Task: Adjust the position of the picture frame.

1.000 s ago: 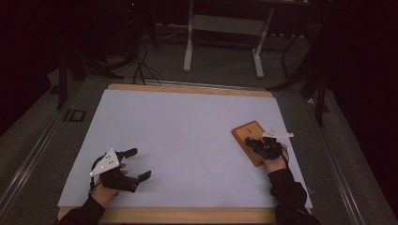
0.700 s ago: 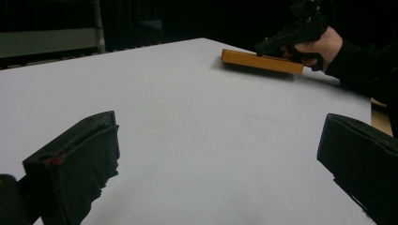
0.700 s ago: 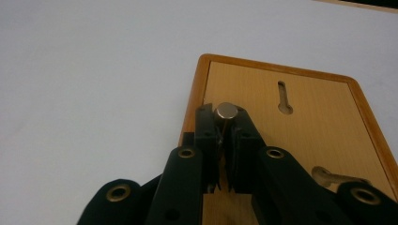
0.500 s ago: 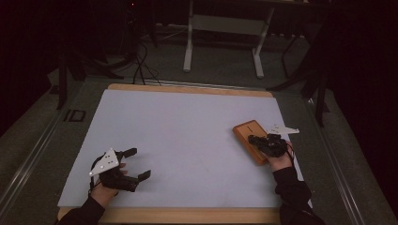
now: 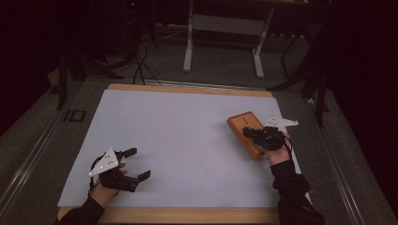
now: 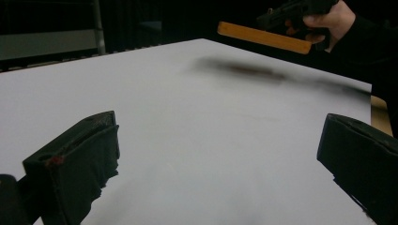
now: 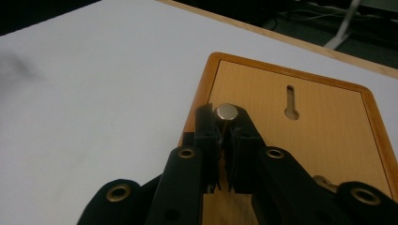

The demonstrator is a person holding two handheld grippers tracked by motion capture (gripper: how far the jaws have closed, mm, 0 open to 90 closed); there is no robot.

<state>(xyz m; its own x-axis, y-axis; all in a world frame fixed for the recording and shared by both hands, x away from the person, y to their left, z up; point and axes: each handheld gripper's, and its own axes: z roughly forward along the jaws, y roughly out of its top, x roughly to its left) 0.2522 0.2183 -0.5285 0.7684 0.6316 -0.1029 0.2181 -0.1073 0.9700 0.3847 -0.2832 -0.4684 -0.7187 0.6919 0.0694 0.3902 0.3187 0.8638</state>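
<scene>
Step in hand: my right gripper (image 7: 224, 123) pinches a peg (image 7: 226, 111) on the frame (image 7: 300, 136), lifted off the table (image 5: 178, 131). My left gripper (image 5: 133, 164) rests spread, empty. Next: probably a steady carry, frame level.

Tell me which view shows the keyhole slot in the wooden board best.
The right gripper view: the slot is close and sharp on the board. The high view shows it as a small dark line. The left gripper view shows the board edge-on.
</scene>
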